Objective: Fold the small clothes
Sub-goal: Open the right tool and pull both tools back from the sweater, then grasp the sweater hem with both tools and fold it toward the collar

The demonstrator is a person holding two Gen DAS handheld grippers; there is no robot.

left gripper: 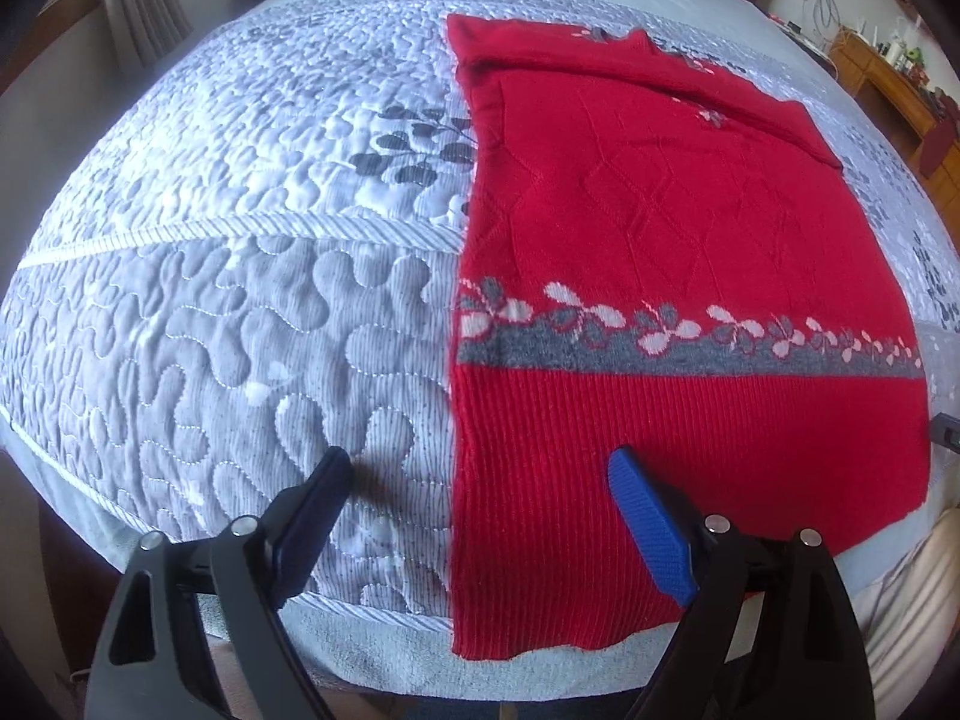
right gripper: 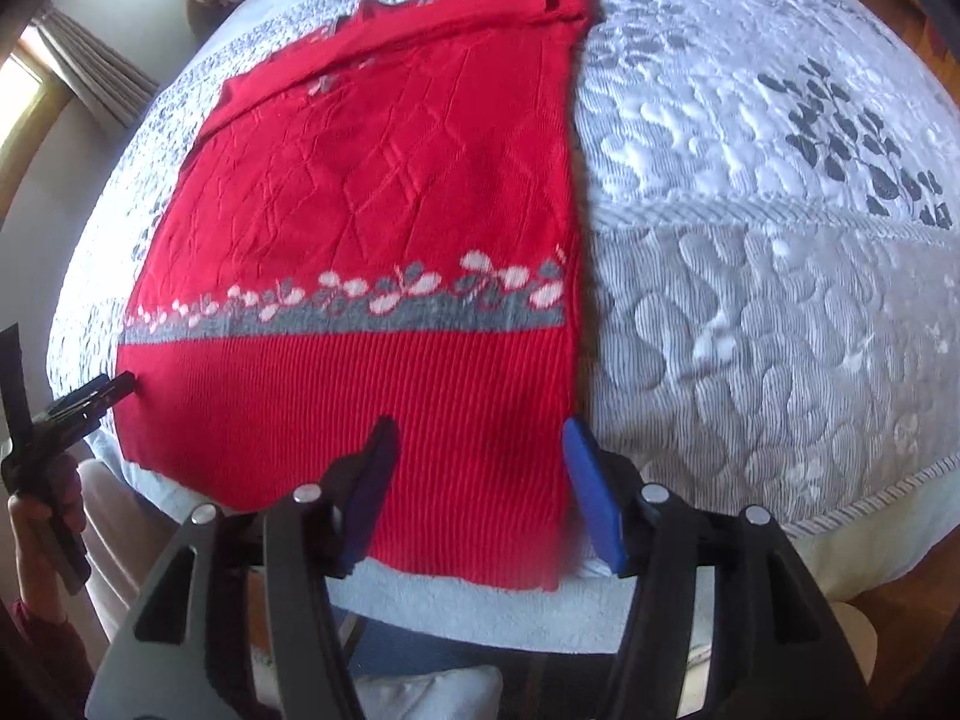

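a: start at the left. what is your left claw point(left gripper: 480, 474) doing?

b: its jaws stand wide apart, and nothing is pinched between them. the dark finger point(left gripper: 318, 492) hangs over the quilted bedspread point(left gripper: 240, 324), the blue finger point(left gripper: 648, 528) over the ribbed hem of the red sweater point(left gripper: 660, 210). the sweater's left edge runs between the two fingers in that view.

a: and where does the sweater lie?

b: flat on the bed, hem toward you, neck at the far end. a grey band with pale flowers point(left gripper: 690, 342) crosses it above the ribbing, and diamond lines are knitted into the body. at the top, both sleeves look folded in across the chest, though the far end is too small to be sure.

a: now the right side.

b: your right claw point(right gripper: 480, 462) is parted too, less widely than the left. both its fingers sit over the ribbed hem near the sweater's right edge, the blue one point(right gripper: 591, 492) just at that edge. the pads press on nothing. whether the tips touch the knit you cannot tell.

a: anything else in that view?

b: at the far left, your left hand point(right gripper: 36, 534) holds the other claw beside the sweater's left hem corner.
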